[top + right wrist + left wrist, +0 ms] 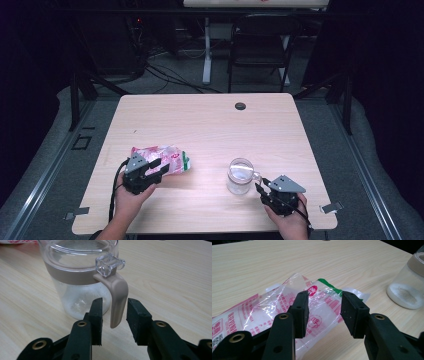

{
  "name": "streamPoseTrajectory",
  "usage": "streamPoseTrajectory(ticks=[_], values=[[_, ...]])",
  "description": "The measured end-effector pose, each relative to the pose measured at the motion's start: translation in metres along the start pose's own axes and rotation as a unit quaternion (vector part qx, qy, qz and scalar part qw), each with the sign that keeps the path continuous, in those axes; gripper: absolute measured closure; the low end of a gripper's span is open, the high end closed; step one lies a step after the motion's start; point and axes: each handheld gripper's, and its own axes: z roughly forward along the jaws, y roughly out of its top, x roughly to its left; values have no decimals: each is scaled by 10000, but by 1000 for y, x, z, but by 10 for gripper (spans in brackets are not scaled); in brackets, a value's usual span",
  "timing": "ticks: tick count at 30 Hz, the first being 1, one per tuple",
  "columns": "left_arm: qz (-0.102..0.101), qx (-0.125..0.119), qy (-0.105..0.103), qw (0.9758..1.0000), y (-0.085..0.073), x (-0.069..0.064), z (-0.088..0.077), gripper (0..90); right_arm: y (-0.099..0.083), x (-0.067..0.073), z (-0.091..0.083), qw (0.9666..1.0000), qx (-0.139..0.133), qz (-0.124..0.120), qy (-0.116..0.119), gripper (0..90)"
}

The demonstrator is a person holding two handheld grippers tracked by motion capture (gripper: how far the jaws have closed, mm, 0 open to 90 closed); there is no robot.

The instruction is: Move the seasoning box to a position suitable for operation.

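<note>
While we look down from the high view, we see a wooden table (210, 120) across the middle of the frame, with a bag (167, 159) at lower left and a jar (239, 176) at lower centre, well apart. Our left gripper (156, 169) sits at the bag's near edge, held by the left hand (129, 199). In the left gripper view its jaws stand open, with the crinkled clear bag (287, 307), printed in red with a green strip, lying flat on the table beneath and between them; we cannot tell whether the pads touch the plastic. The jar (409, 285) shows at the right edge of that view, a little white powder at its bottom.

Our right gripper (261, 188), in the right hand (289, 217), points at the jar from lower right. In the right gripper view its jaws are open, one on either side of the jar's beige handle (117, 302), with small gaps on both sides, not clamped. The jar (80, 277) stands upright in the upper left, with a clear lid and a clear latch (110, 263) above the handle.
</note>
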Motion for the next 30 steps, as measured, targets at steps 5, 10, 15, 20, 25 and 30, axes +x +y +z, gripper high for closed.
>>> streamPoseTrajectory(ticks=[5, 10, 15, 20, 25, 30], values=[[-11, 23, 68, 10000, -3, 2, -7, 582, 2, -2, 8, 10000, 83, -22, -4, 721], [-71, -31, 108, 9999, -6, 4, -10, 581, 4, -4, 11, 9999, 85, 80, 28, 735], [-93, -47, 152, 9998, -8, 5, -14, 581, 6, -10, 14, 9996, 113, 197, -142, 745], [-55, -52, 166, 9998, -9, 5, -15, 581, 6, -15, 16, 9991, 100, 380, -165, 760], [-44, -44, 209, 9998, -11, 5, -19, 581, 8, -16, 20, 9990, 119, 395, -171, 778], [-132, -126, 251, 9995, -13, 6, -25, 581, 11, -21, 25, 9987, 135, 438, -201, 790]])
